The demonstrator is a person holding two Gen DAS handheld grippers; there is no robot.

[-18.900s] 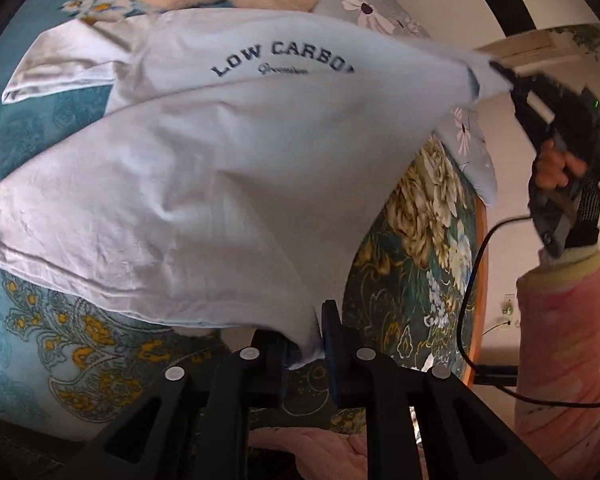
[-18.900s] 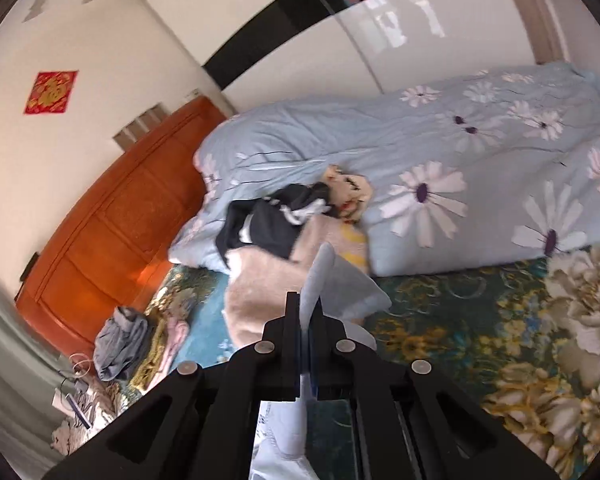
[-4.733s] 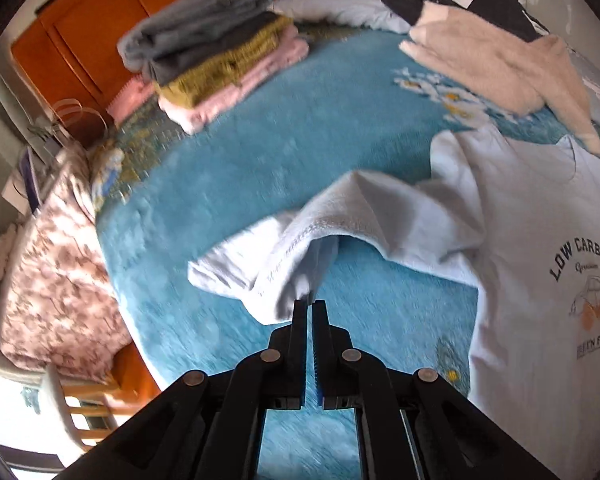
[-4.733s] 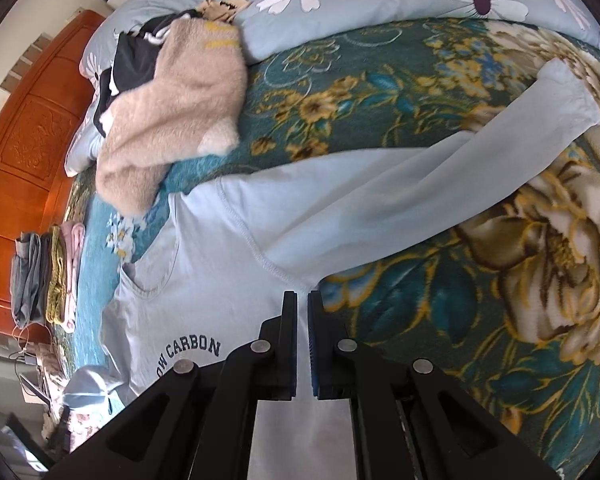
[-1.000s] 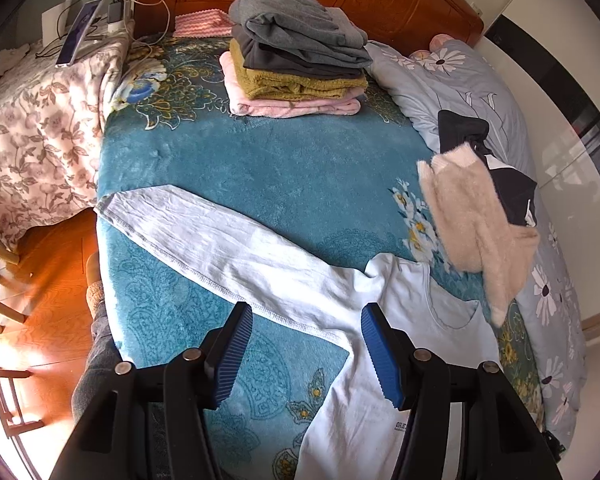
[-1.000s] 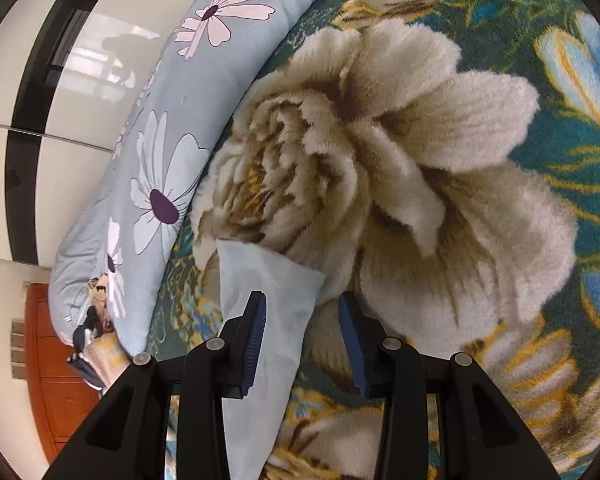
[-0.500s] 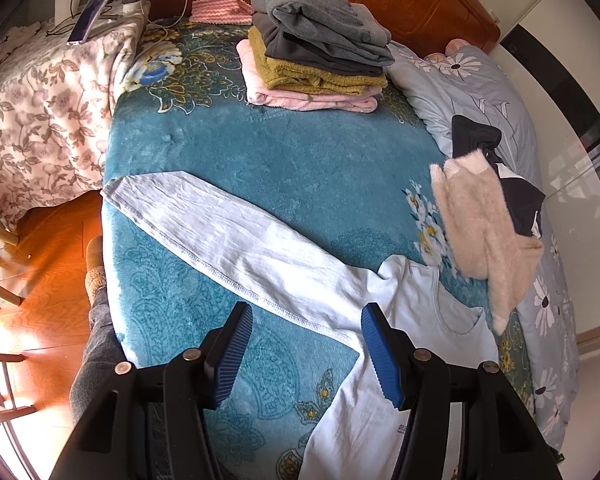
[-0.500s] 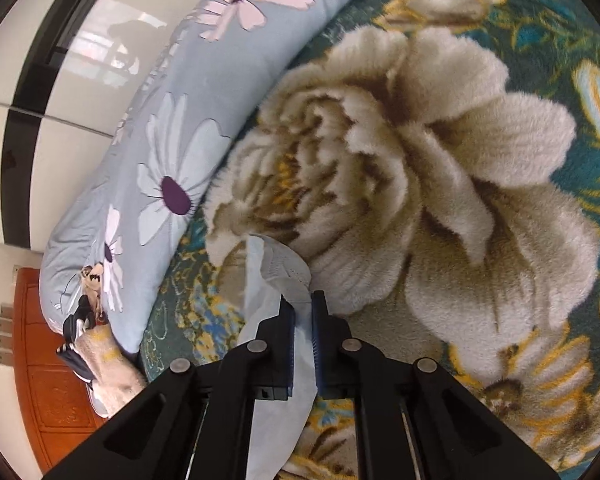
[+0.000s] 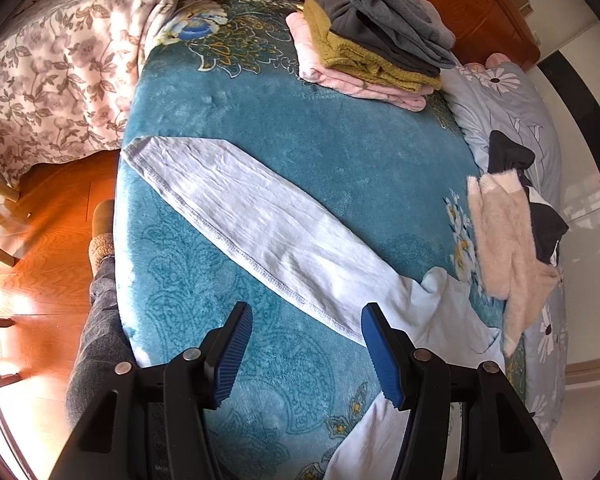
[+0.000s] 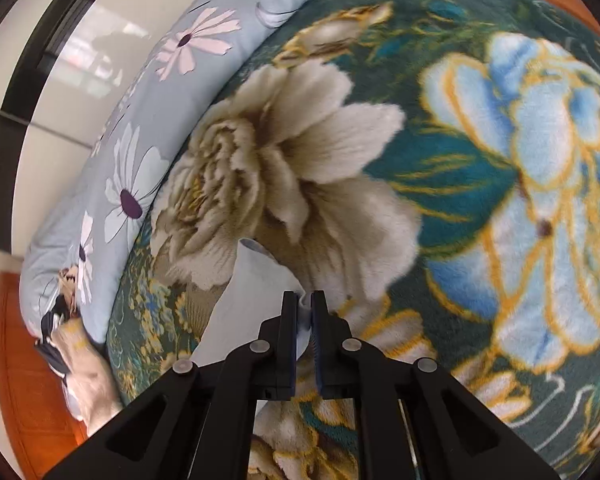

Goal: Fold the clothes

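Observation:
A pale blue long-sleeved shirt (image 9: 260,220) lies spread on the teal floral blanket (image 9: 320,136). In the left wrist view one sleeve stretches flat toward the bed's left edge. My left gripper (image 9: 306,354) hovers above that sleeve near the shoulder, open, with nothing between its blue pads. In the right wrist view my right gripper (image 10: 305,308) is shut on the cuff of the other sleeve (image 10: 248,280), which is lifted off the blanket over a big cream flower print. The shirt's body is mostly hidden below both views.
A stack of folded clothes (image 9: 372,28) sits near the wooden headboard (image 9: 480,4). A fluffy beige sweater (image 9: 504,232) on a dark garment lies at the right by a pale daisy duvet (image 10: 140,128). A person's leg (image 9: 96,312) stands beside the bed on the wood floor.
My right gripper went from open around the sleeve cuff to shut on it and has lifted it slightly. The left gripper stayed open and drifted a little over the flat sleeve.

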